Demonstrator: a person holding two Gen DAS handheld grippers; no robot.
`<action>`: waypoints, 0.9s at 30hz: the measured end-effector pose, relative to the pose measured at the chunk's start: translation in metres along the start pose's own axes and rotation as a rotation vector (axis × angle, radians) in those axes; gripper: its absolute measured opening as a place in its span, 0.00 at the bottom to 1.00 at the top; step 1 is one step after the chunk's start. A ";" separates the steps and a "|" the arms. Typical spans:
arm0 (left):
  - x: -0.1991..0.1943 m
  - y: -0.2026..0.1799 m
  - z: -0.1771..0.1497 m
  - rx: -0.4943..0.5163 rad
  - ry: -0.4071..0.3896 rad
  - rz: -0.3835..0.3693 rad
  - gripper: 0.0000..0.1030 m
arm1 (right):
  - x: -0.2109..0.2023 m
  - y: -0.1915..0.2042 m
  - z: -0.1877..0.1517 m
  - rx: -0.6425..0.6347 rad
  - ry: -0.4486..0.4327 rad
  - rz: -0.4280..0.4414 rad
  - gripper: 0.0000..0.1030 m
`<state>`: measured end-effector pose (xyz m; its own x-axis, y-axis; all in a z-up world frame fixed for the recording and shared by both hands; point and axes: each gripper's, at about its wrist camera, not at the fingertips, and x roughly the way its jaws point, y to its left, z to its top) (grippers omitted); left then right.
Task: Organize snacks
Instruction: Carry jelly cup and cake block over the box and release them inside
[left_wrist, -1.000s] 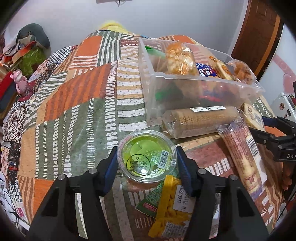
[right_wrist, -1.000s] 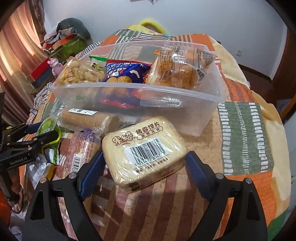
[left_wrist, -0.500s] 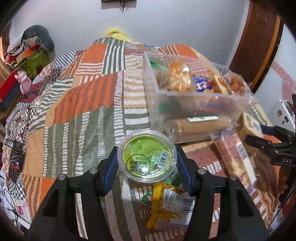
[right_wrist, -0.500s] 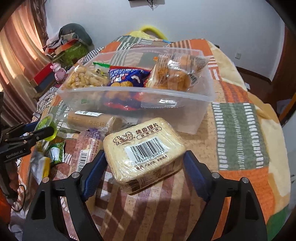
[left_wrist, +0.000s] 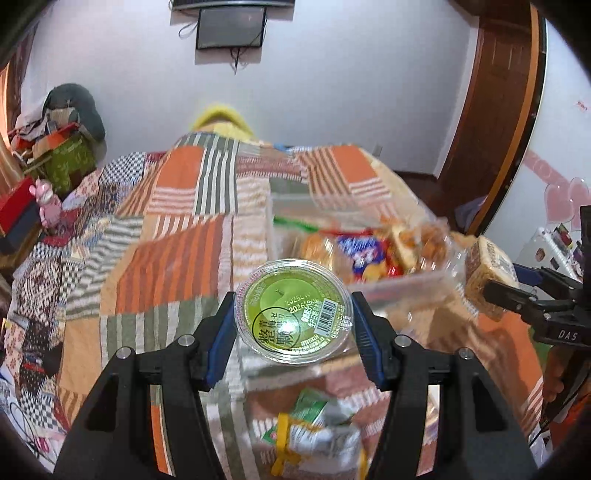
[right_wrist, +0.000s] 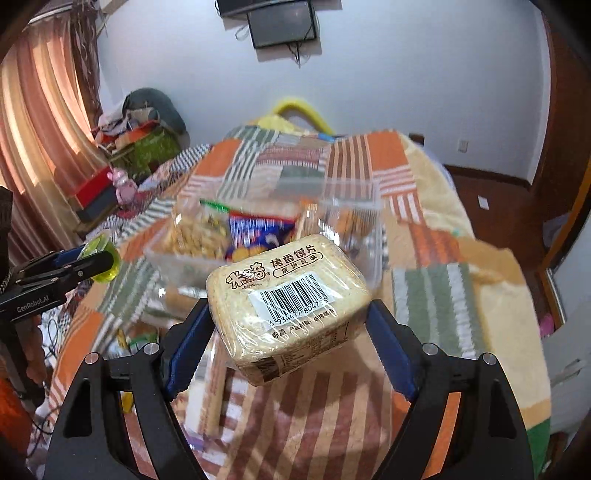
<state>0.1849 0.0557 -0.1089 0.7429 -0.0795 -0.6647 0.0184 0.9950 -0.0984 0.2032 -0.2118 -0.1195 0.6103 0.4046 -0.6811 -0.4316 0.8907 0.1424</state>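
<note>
Both loads ride aloft above the bed — left tongs (left_wrist: 293, 325) clamp the jelly cup (left_wrist: 293, 312), right tongs (right_wrist: 290, 325) pinch the biscuit pack (right_wrist: 288, 299). The slick wrap could slip, or the two collide over the crowded bin (right_wrist: 369, 236).

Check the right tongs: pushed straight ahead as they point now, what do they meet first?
Likely the clear plastic snack bin. The right tongs grip a tan wrapped cracker pack, whose far edge overlaps the bin's near wall. Depth is unclear; they might pass above the rim.
</note>
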 end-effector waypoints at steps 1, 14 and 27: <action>0.000 -0.002 0.005 0.003 -0.010 -0.003 0.57 | 0.000 0.002 0.005 -0.003 -0.011 -0.001 0.79; 0.033 -0.014 0.053 0.015 -0.062 -0.012 0.57 | 0.033 0.018 0.047 -0.031 -0.070 0.008 0.79; 0.089 -0.014 0.082 0.010 -0.030 -0.006 0.57 | 0.094 0.022 0.066 -0.053 0.002 -0.028 0.79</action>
<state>0.3054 0.0398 -0.1062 0.7623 -0.0839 -0.6417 0.0299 0.9951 -0.0946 0.2953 -0.1407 -0.1328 0.6214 0.3794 -0.6855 -0.4490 0.8895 0.0852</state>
